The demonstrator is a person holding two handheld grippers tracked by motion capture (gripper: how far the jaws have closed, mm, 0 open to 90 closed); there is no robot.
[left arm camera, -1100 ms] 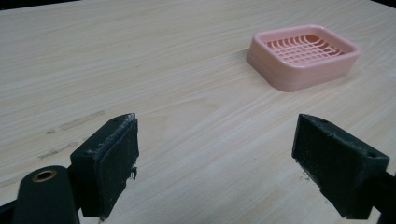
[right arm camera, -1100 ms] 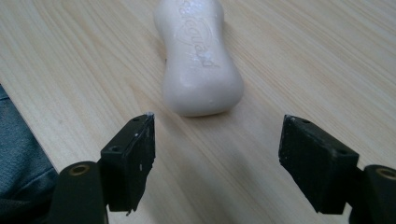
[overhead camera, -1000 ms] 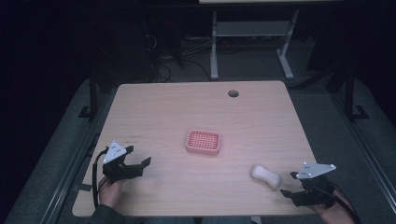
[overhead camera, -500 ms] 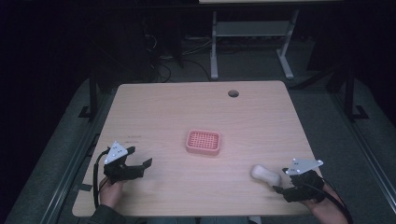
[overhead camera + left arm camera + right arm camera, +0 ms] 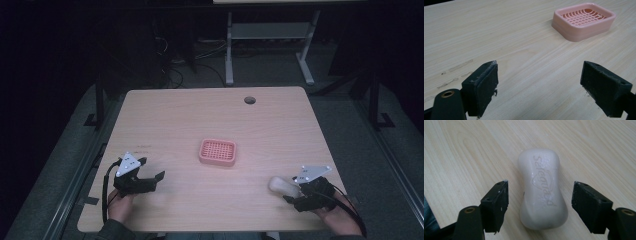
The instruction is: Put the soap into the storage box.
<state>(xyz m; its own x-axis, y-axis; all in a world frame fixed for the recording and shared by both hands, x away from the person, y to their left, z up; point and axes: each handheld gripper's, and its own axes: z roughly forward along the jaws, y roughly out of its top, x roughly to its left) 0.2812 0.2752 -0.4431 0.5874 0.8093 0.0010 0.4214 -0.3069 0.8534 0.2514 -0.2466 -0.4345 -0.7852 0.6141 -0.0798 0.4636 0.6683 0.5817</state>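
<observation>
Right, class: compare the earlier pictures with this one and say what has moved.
The right tongs have moved leftward up to the soap bar, open jaws now either side of it, not yet gripping. The left tongs, the pink soap dish and the soap stayed put.

Soap bar: white, waisted oval with an embossed brand mark on its upper face; lies flat on the wooden table, near the front right edge.
Soap dish: pink plastic, rectangular with rounded corners, slotted grid floor; upright and empty, around the table's middle, well apart from the soap bar.
</observation>
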